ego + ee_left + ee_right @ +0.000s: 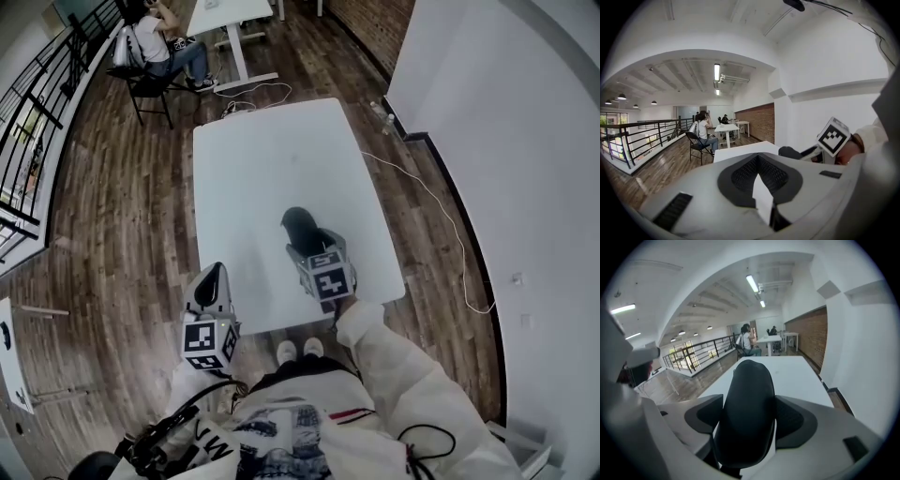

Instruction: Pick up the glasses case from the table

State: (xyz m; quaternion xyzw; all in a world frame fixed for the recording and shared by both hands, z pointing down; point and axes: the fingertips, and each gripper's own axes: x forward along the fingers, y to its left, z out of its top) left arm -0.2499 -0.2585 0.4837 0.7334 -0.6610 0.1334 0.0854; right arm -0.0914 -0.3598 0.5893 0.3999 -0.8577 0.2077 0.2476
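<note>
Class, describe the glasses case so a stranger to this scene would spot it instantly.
On the wooden floor, find the nearest white table. At its near end the right hand-held gripper clamps the glasses case: a black oval, darker than the grey jaws around it.

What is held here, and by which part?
Right hand-held gripper clamps the case by its sides at the near end; left hand-held gripper holds nothing.

Left gripper [758, 168] fingers together, white table [740, 151] beyond
</note>
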